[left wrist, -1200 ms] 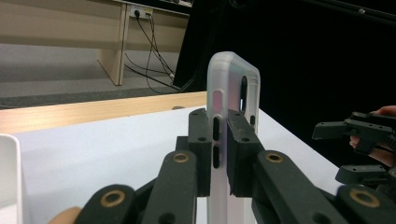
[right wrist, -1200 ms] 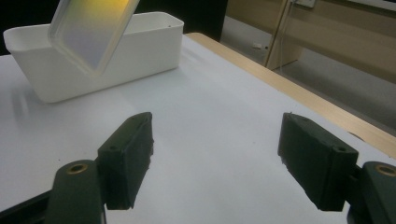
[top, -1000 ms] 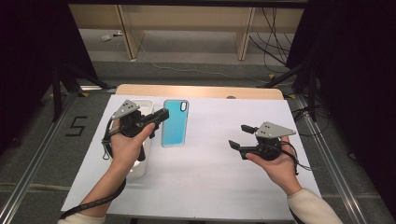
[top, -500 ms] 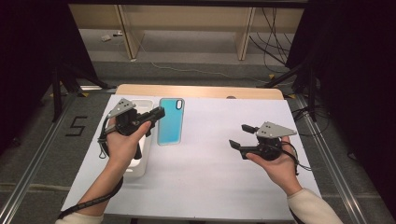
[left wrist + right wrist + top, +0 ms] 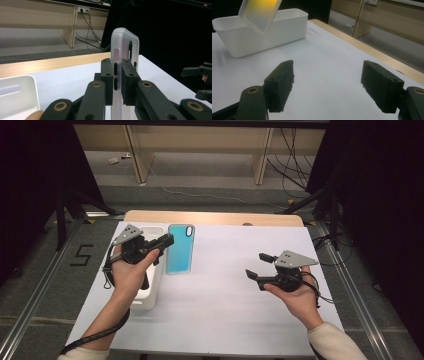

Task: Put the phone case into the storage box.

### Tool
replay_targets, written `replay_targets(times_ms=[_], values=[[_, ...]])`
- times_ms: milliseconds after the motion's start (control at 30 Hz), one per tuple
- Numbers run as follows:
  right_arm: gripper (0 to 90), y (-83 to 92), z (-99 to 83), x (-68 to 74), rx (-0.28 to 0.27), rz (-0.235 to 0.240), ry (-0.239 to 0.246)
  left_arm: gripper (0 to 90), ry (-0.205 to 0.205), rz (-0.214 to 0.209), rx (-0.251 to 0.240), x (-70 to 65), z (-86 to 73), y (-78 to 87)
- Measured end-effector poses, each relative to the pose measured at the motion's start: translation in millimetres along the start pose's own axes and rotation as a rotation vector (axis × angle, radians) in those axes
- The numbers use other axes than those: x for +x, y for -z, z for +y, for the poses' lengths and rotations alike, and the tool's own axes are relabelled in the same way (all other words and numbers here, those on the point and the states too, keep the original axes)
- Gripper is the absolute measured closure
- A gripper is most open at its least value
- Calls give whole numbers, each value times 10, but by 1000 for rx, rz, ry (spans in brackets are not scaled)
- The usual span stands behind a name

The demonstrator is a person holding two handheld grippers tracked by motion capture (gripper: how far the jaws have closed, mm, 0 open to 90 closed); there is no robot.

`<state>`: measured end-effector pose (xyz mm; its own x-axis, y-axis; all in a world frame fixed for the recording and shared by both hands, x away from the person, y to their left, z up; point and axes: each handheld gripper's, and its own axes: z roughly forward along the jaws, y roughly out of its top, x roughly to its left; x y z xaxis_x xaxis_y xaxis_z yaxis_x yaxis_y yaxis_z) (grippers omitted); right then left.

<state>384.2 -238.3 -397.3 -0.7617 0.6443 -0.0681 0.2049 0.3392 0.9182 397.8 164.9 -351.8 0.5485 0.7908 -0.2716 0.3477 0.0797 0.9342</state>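
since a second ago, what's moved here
The left hand-held gripper, shut on the phone case, has carried it slightly toward the table's far edge beside the white tray. The right hand-held gripper stayed open, in place.

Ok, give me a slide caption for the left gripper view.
Left claw clamps a translucent phone case by its edge, upright above the white table.

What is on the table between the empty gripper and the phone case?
Nothing: bare white table lies between the right hand-held gripper and the phone case, seen from the high view.
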Motion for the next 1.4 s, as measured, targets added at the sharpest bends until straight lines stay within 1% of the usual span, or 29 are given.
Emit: replay_targets(times_ms=[133,367,800,1000,1100,1133,1167,1200,1267,1300,1400], values=[[276,1,-4,-3,-4,-3,0,818,-6,4,-3,22,12,13],[275,1,-5,-3,-5,-5,-2,818,-5,6,-7,47,32,33],[275,1,-12,-13,0,-13,3,818,-11,16,-13,95,61,53],[275,5,-11,-14,1,-13,-4,818,-26,27,-15,125,84,69],[275,1,-14,-13,0,-12,-5,818,-23,28,-18,140,92,72],[275,-4,-14,-22,-9,-18,8,819,-25,28,-17,148,94,72],[275,-5,-14,-21,-9,-18,7,819,-27,27,-16,155,95,72],[275,-1,-13,-12,0,-11,-5,818,-26,24,-17,163,95,71],[275,-1,-13,-12,-1,-11,-5,818,-29,23,-16,171,95,70],[275,-4,-14,-22,-10,-18,6,818,-30,24,-15,175,96,70],[275,-7,-20,-22,-4,-18,3,818,-32,24,-14,184,100,72]])
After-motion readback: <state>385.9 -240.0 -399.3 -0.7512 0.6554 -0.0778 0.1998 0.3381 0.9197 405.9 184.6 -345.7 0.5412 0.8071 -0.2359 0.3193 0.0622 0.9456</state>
